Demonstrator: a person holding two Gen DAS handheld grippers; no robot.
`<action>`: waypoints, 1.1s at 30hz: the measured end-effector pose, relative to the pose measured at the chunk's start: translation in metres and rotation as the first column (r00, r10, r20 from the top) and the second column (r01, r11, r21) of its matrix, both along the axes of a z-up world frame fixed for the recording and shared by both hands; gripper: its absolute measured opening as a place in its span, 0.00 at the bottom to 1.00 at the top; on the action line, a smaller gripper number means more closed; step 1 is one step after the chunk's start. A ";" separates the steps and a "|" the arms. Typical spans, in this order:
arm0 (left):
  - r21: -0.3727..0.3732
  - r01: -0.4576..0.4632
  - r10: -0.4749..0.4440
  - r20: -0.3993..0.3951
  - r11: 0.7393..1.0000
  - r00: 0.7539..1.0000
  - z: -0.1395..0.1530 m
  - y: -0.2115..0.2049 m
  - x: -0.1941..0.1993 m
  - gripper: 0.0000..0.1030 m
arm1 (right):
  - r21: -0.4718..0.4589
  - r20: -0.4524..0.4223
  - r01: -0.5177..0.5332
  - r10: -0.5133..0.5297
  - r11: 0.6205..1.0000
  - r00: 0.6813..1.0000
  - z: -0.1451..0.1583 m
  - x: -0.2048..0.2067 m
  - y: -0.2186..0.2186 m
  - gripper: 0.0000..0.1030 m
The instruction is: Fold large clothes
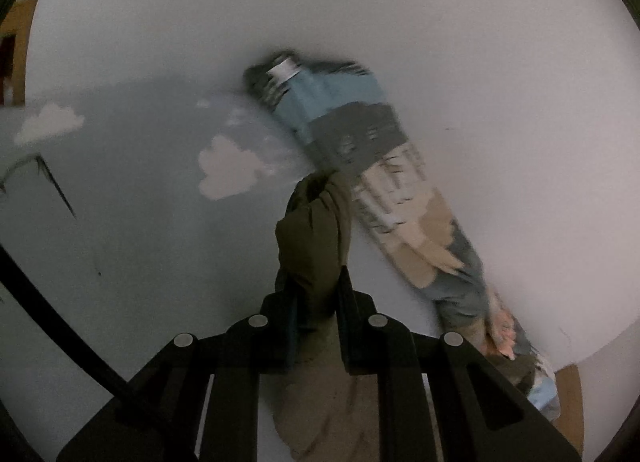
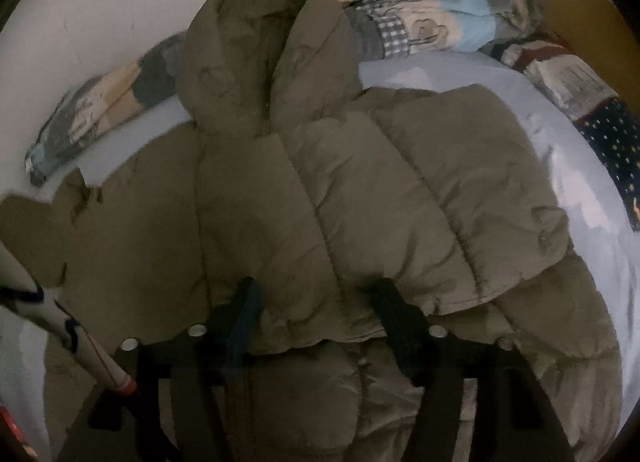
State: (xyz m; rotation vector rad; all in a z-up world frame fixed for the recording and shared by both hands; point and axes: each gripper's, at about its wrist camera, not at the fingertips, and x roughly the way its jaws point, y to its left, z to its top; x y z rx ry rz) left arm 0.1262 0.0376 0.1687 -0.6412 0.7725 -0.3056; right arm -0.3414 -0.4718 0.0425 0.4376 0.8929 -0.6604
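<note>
The olive-green quilted puffer jacket [image 2: 320, 202] runs off the right wrist view at six o'clock, its hem unseen. The fold of it [image 1: 316, 246] in the left wrist view hides the tips of the left gripper [image 1: 318, 282] (only the black finger bases show). The rolled patchwork quilt [image 1: 360, 150] is motion-blurred, its prints unreadable, and its end towards five o'clock is cut off.

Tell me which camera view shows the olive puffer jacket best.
The right wrist view: the olive puffer jacket lies spread across the bed with hood and quilted panels visible. The left wrist view shows only a bunched fold of it pinched in the left tongs.
</note>
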 end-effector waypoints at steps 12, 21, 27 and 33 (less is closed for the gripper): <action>0.107 0.107 -0.125 0.174 0.989 0.977 0.109 -0.078 -0.101 0.15 | 0.073 0.193 0.078 -0.091 0.994 0.977 0.066 -0.050 -0.022 0.68; 0.150 0.298 -0.326 0.234 0.943 0.916 0.160 -0.188 -0.202 0.15 | 0.119 0.290 0.160 -0.189 0.980 0.938 0.098 -0.110 -0.058 0.68; 0.186 0.447 -0.478 0.191 0.875 0.857 0.144 -0.274 -0.272 0.15 | 0.137 0.339 0.191 -0.227 0.972 0.913 0.114 -0.148 -0.071 0.68; 0.231 0.554 -0.588 0.118 0.800 0.800 0.093 -0.348 -0.334 0.15 | 0.169 0.381 0.229 -0.277 0.959 0.882 0.125 -0.180 -0.087 0.68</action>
